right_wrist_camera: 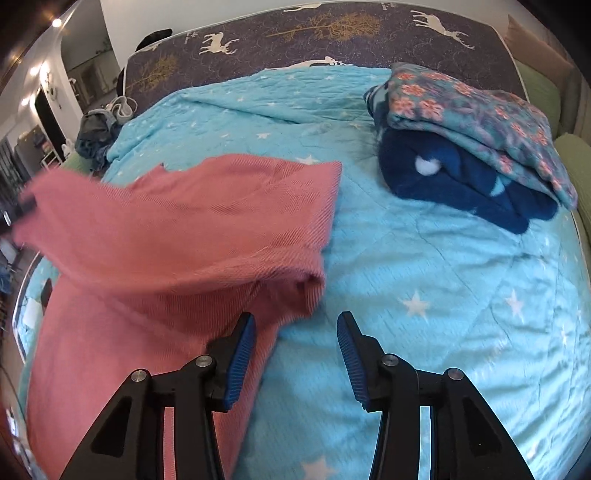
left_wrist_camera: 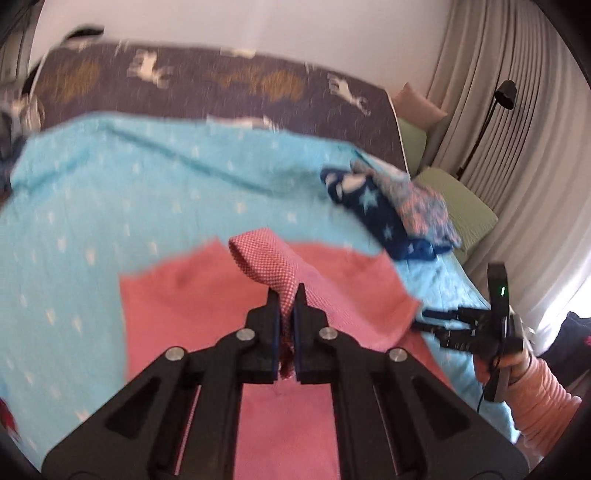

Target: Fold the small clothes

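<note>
A pink garment (left_wrist_camera: pixel 207 295) lies on the light blue star quilt (left_wrist_camera: pixel 110 192). My left gripper (left_wrist_camera: pixel 287 295) is shut on a raised fold of the pink garment, which stands up between the blue pads. In the right wrist view the same pink garment (right_wrist_camera: pixel 159 229) is partly lifted at the left, its folded edge near the quilt (right_wrist_camera: pixel 424 266). My right gripper (right_wrist_camera: pixel 297 328) is open above the quilt, nothing between its fingers; its left pad sits over the garment's edge. The right gripper (left_wrist_camera: pixel 443 325) also shows at the far right of the left wrist view, held by a hand.
A stack of folded clothes, dark blue fleece (right_wrist_camera: pixel 461 181) under a floral piece (right_wrist_camera: pixel 472 107), sits at the back right of the bed. A dark deer-pattern mattress (right_wrist_camera: pixel 332 33) lies behind. Green pillows (left_wrist_camera: pixel 458 206), curtains and a black lamp (left_wrist_camera: pixel 504 94) stand to the right.
</note>
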The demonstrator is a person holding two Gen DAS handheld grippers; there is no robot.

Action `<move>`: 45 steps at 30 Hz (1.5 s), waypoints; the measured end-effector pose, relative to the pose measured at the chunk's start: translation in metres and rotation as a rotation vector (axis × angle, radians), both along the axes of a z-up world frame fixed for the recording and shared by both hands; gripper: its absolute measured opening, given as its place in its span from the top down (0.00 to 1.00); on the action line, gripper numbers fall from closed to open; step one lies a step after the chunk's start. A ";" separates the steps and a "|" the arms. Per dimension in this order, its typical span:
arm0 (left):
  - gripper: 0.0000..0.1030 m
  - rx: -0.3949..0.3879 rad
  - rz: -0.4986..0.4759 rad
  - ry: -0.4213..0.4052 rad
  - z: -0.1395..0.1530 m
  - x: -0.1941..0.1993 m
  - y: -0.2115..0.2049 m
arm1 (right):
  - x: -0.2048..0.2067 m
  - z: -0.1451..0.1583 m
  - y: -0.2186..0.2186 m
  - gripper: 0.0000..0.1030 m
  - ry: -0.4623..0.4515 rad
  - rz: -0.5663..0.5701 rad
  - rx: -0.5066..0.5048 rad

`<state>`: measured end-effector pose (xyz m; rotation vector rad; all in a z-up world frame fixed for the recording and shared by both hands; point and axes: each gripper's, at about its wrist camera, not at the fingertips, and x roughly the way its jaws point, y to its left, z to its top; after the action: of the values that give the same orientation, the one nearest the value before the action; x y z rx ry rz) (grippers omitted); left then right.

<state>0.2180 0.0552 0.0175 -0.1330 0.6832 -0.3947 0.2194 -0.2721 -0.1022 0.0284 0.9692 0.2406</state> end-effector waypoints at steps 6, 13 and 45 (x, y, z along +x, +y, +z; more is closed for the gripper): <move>0.94 0.009 0.053 -0.016 0.017 0.028 0.020 | 0.007 -0.001 0.002 0.93 -0.037 -0.071 -0.058; 0.94 -0.021 0.133 0.098 -0.036 0.040 0.059 | -0.025 0.003 0.016 0.93 -0.076 0.089 -0.108; 0.56 0.217 0.203 0.150 -0.084 0.008 0.037 | 0.004 -0.008 -0.040 0.60 0.125 -0.064 0.351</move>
<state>0.2263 0.0923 -0.0667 -0.0253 0.8477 -0.1143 0.2233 -0.3120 -0.1101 0.3992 1.0388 0.3511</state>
